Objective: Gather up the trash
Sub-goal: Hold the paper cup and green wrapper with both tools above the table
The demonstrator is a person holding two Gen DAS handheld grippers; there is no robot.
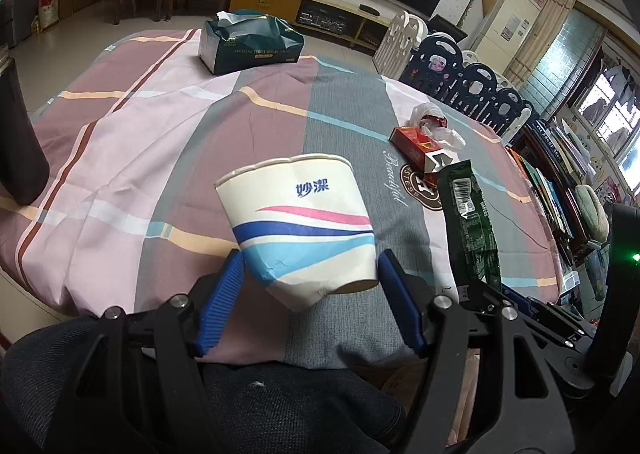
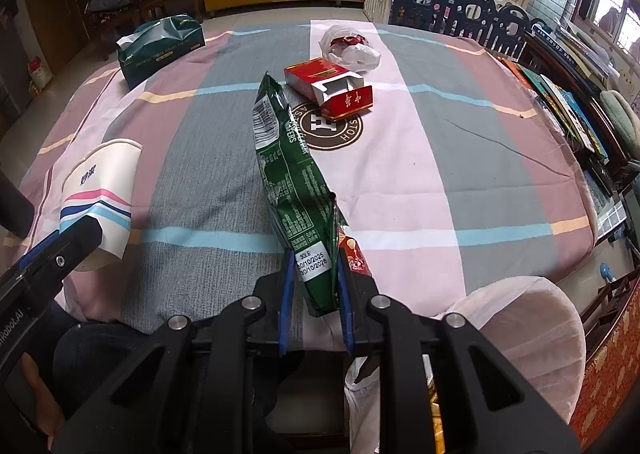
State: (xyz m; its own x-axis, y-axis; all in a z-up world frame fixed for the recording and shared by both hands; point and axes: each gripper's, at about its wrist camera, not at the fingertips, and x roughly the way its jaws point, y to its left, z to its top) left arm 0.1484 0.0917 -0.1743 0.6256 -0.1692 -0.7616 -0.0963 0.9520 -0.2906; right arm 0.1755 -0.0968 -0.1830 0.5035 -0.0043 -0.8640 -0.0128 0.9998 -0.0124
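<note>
My left gripper (image 1: 311,258) is shut on a white paper cup (image 1: 296,213) with pink and blue stripes. Its blue pads squeeze the crumpled base, and the cup tilts above the near edge of the table. The cup (image 2: 102,189) also shows at the left of the right wrist view. My right gripper (image 2: 315,254) is shut on the lower end of a long green snack wrapper (image 2: 288,173), which stands up over the cloth. That wrapper (image 1: 472,221) shows to the right of the cup. A red cigarette pack (image 2: 328,85) with its lid open and a crumpled clear plastic bag (image 2: 352,47) lie farther back.
A striped cloth (image 2: 440,173) covers the round table. A dark green tissue box (image 2: 160,45) stands at the far left and a dark bottle (image 1: 16,133) at the left edge. A pale plastic bag (image 2: 520,326) sits below the near edge. A person's dark-trousered knee (image 1: 280,394) is under the grippers.
</note>
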